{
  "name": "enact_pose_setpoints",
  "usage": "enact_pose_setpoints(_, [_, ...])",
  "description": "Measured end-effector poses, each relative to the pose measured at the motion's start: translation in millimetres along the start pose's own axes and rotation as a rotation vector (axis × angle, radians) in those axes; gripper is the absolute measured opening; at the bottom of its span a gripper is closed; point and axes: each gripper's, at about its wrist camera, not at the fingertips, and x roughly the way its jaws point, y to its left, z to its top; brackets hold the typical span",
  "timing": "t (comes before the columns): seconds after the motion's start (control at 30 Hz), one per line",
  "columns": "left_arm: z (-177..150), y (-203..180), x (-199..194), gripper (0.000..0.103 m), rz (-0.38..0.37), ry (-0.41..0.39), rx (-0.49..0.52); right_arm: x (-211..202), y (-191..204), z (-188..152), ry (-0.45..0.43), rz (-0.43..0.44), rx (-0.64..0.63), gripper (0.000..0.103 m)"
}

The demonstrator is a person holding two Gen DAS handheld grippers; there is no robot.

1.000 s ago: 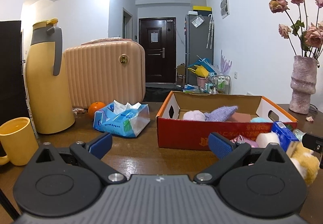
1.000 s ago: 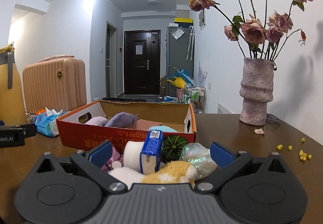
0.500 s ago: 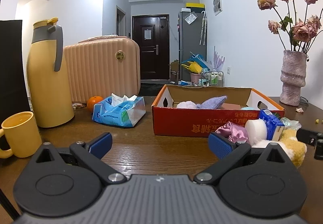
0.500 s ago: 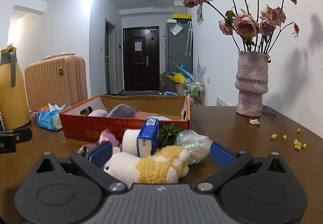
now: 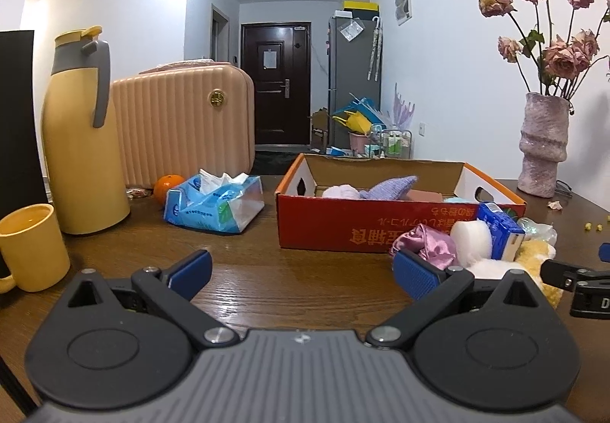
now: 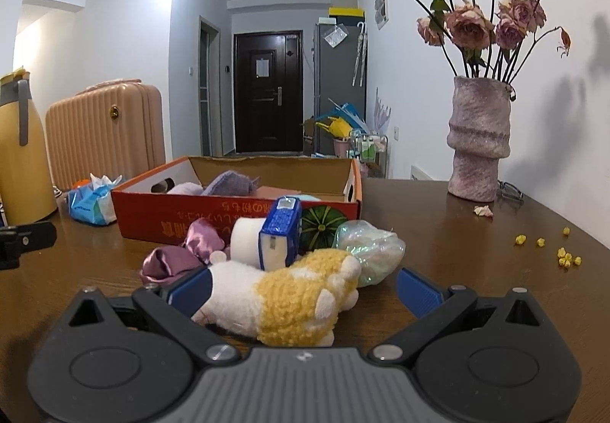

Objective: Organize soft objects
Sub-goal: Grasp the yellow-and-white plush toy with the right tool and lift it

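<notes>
A white and yellow plush toy lies on the wooden table between the fingers of my right gripper, which is open around it. Behind the toy sit a purple satin cloth, a white roll, a blue carton, a small green pumpkin and an iridescent bag. The red cardboard box holds a lilac knit piece and other soft items. My left gripper is open over bare table, left of the pile.
A yellow mug, a yellow thermos, a pink suitcase, an orange and a blue tissue pack stand at the left. A vase of dried roses and yellow crumbs are at the right.
Both grippers have drawn back from the box. The plush toy now lies between the right gripper's fingers, and the pile looks farther off in both views.
</notes>
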Motion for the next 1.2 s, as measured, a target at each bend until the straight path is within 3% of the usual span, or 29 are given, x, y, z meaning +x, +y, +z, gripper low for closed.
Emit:
enact_pose_setpoints(0.3, [-1.2, -0.5, 0.1, 0.103, -0.06, 0.026, -0.009, 13.9, -4.7, -4.3, 0.064, 0.003, 0.035, 0.103])
enact_pose_setpoints(0.6, [-0.6, -2.4, -4.6, 0.103, -0.096, 0.03, -0.012, 27.8, -13.6, 6.1, 0.027, -0.05, 0.104, 0.103])
enact_pose_setpoints(0.73, [-0.6, -1.8, -4.8, 0.103, -0.081, 0.026, -0.013, 54.3, -16.7, 9.5, 0.125, -0.052, 0.13, 0.095])
enact_pose_setpoints(0.97, [-1.9, -2.3, -0.1, 0.103, -0.064, 0.044, -0.01, 71.1, -45.0, 0.8, 0.254, 0.097, 0.367, 0.093])
enact_pose_setpoints(1.03, [-2.9, -3.0, 1.2, 0.103, -0.059, 0.048, -0.008, 71.8, -49.7, -0.3, 0.263, 0.139, 0.397, 0.084])
enact_pose_setpoints(1.1, [-3.5, -3.6, 2.7, 0.103, -0.053, 0.053, -0.005, 70.8, -53.7, -2.2, 0.26, 0.214, 0.44, 0.061])
enact_pose_setpoints(1.2, [-4.4, -3.8, 4.6, 0.103, -0.042, 0.058, -0.003, 67.4, -52.5, -3.4, 0.255, 0.232, 0.442, 0.056])
